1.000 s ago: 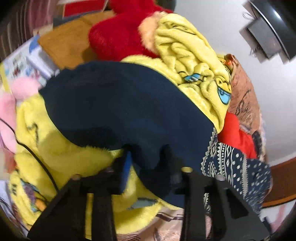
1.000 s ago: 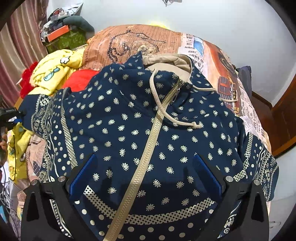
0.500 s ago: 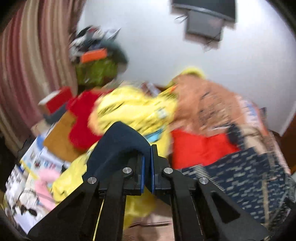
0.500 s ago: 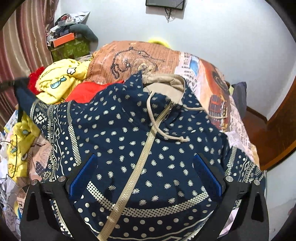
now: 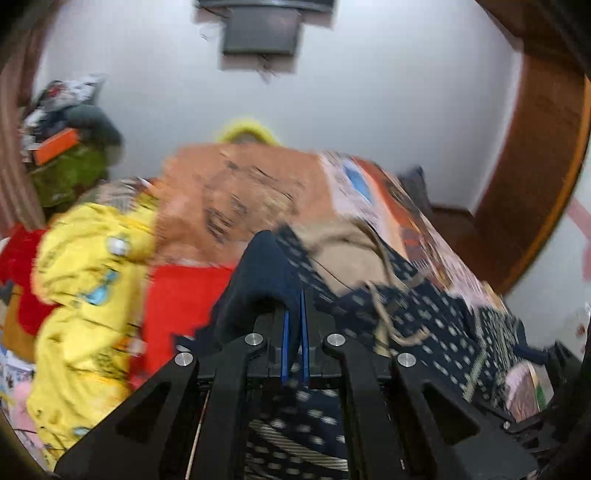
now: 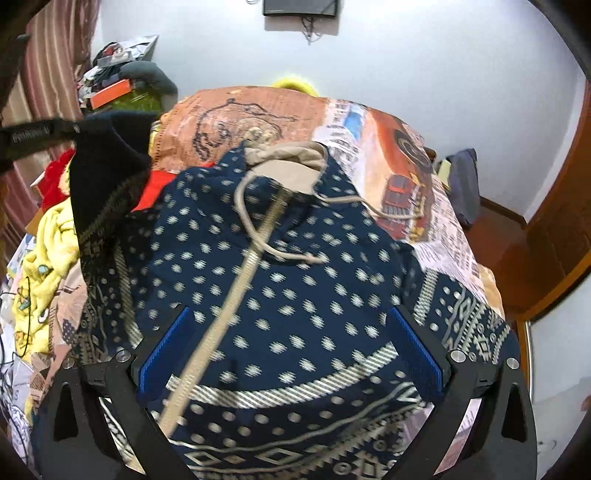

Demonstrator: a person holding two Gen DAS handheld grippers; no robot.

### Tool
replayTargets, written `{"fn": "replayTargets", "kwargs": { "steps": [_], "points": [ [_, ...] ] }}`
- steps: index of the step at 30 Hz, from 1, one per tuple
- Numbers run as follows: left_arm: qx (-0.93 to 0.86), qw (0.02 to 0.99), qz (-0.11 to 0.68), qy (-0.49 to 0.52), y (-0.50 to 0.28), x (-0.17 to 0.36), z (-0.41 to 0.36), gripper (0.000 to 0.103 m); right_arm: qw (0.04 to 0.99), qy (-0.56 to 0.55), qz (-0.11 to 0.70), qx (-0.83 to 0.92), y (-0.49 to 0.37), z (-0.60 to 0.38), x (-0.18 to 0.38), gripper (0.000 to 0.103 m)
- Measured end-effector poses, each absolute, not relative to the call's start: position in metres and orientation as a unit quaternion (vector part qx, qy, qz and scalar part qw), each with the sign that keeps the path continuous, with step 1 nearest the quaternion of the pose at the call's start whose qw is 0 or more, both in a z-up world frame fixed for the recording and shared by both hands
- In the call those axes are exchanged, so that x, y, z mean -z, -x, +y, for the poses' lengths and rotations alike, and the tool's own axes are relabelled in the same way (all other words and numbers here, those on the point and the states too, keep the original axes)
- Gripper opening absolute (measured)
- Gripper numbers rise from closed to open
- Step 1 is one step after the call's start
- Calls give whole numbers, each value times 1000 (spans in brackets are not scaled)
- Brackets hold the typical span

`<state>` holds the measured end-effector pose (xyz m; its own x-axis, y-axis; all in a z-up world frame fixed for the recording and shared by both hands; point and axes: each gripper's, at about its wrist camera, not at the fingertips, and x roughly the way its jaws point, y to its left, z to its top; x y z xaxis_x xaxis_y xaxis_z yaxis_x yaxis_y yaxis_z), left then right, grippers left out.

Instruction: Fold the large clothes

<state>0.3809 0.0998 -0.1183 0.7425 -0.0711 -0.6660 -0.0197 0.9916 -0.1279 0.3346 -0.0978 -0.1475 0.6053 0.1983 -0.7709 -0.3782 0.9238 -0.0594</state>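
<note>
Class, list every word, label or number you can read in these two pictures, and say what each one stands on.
Nothing can be read for certain.
Bedspread: newspaper-style print, too small and blurred.
Left gripper arm: a pale label, too blurred.
Yellow blanket: cartoon pictures only, no words.

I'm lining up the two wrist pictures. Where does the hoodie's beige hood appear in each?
Left wrist: beige hood right of centre, beyond the shut left tool.
Right wrist: hood upper centre, at the zipper's top.
Shared landmark: dark wall box, top centre in both.
</note>
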Motion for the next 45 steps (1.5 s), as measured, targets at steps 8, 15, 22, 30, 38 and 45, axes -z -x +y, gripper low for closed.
{"fn": "replayTargets", "kwargs": {
  "steps": [8, 15, 22, 30, 38, 45],
  "points": [
    [81, 884, 459, 34, -394, 198, 18, 4, 885, 102, 433, -138, -338, -135, 161, 103],
    [98, 845, 526, 4, -391, 253, -15, 4, 881, 98, 445, -128, -337, -149, 167, 103],
    [114, 846, 522, -7, -372, 243, -15, 22, 879, 116, 444, -126, -331, -144, 164, 103],
    [77, 884, 461, -13, -329, 196, 36, 61, 881, 137, 426, -153, -328, -108, 144, 103],
    [-9, 892, 452, 4, -293, 194, 135, 73, 869, 158, 419, -213, -328, -41, 139, 103],
    [-58, 882, 465, 56, -272, 223, 204, 73, 835, 204, 441, -257, -341, 39, 175, 101]
  ]
}}
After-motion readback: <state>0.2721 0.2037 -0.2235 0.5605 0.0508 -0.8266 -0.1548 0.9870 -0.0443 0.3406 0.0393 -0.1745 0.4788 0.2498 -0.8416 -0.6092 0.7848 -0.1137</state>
